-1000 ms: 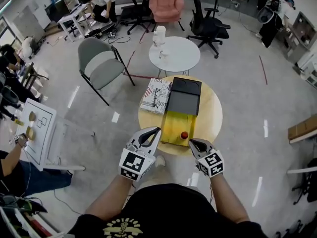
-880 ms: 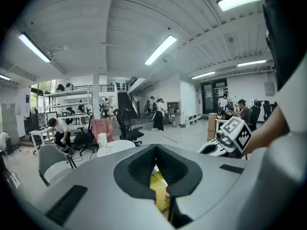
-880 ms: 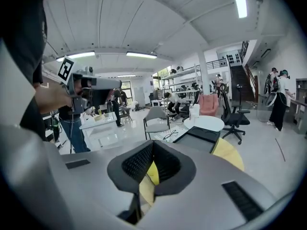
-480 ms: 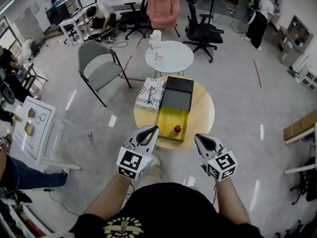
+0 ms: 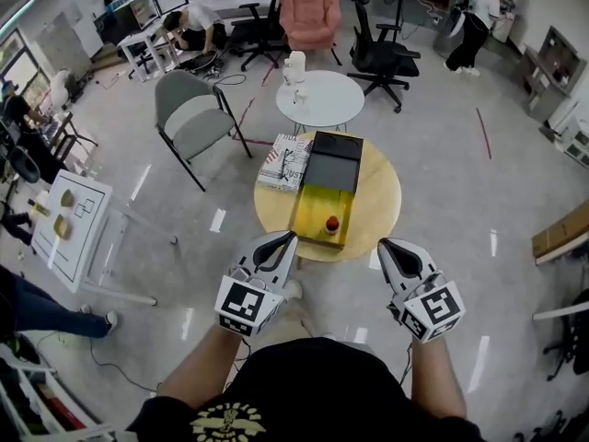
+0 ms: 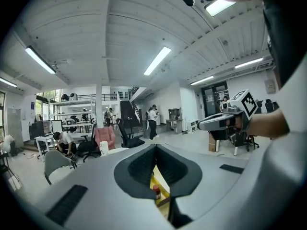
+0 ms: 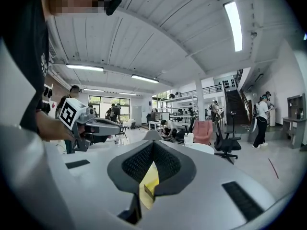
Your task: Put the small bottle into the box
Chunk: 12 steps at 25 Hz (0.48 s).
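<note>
Head view shows us the small bottle [image 5: 331, 223] upright in the box [image 5: 311, 216], far of and between our left tongs [image 5: 283, 241] and right tongs [image 5: 387, 248], both closed, empty.

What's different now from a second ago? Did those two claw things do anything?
The right gripper has pulled back from the bottle, off the table and toward the person. The left gripper backed off a little too. Nothing was grabbed or let go: both stay shut and empty. The bottle still stands in the box, whose lid is still open.
</note>
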Motion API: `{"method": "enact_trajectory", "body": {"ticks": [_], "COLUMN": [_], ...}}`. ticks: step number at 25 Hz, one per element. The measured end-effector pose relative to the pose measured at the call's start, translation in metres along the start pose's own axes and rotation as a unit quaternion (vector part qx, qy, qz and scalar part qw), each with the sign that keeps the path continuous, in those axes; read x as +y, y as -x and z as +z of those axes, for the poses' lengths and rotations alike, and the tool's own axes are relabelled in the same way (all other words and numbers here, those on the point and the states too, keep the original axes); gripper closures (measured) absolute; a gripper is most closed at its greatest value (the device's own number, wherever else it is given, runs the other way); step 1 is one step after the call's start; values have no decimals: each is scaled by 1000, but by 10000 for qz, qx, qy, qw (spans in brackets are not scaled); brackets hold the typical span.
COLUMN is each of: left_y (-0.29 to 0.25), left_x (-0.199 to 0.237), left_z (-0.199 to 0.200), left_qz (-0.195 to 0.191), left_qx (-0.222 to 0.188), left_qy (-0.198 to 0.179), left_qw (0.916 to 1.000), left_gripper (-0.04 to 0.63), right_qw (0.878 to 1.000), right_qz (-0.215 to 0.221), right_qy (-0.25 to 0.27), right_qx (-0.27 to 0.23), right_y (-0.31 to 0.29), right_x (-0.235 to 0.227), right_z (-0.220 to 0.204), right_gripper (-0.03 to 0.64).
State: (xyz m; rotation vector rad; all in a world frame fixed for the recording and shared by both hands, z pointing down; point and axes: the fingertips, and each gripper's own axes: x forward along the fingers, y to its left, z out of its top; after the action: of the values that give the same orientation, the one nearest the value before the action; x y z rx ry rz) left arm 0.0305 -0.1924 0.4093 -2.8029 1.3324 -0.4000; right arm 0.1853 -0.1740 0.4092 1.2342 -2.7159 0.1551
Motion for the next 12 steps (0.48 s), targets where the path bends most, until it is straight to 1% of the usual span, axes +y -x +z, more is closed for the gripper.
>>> {"method": "enact_trajectory", "body": {"ticks": [4,10,12], "left_y": [15,37,41], "left_x": [-5,-1,2], "left_z": [-6,-5,-5], "left_qz": [37,150,136], "left_qx": [90,144,156], "left_qy": [83,133,137], "left_qw": [9999,9997,9997], "left_gripper": [578,578,578], "right_qw": [9997,9995,9995], "right_qz": [98,136,102], "right_qy": [-193,-245,-278], "right_qx": [-139,-117,-122], "right_y": [8,12,9], "right_x": [12,26,26], "right_z": [5,6,6], "right_gripper": [603,603,603]}}
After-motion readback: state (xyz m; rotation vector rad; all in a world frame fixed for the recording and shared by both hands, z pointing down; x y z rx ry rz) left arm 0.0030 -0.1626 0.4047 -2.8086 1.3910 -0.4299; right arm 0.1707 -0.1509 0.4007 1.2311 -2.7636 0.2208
